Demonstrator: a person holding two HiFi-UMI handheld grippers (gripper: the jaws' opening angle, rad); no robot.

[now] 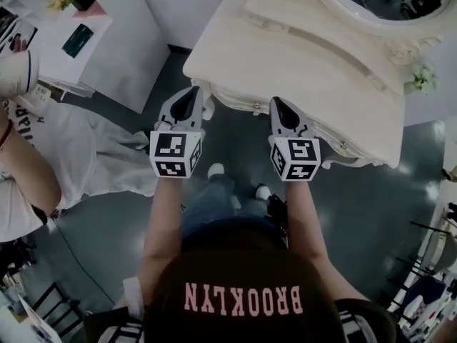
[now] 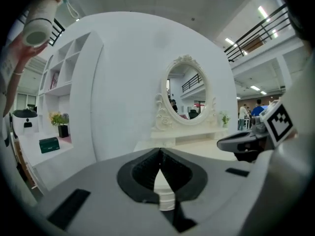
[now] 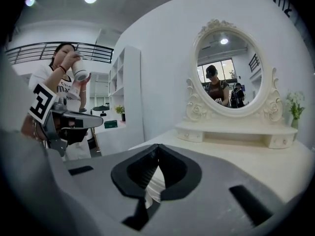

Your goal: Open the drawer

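Observation:
The cream dressing table [image 1: 300, 63] stands ahead of me with an oval mirror [image 3: 227, 73] at its back. Its drawer front lies under the carved front edge, mostly hidden; two small knobs [image 1: 255, 106] [image 1: 343, 146] show there. My left gripper [image 1: 191, 93] hovers at the table's front left corner, shut with nothing between its jaws [image 2: 159, 152]. Close to the front edge, near the left knob, my right gripper [image 1: 280, 103] is also shut and empty [image 3: 156, 147]. Neither touches the table.
A person at the left holds up a white bottle [image 3: 79, 69]. A white shelf unit with a green box [image 1: 77, 40] and a plant stands at the far left. A small flower sprig [image 1: 423, 77] sits on the table's right end. My feet [image 1: 216, 170] are below the grippers.

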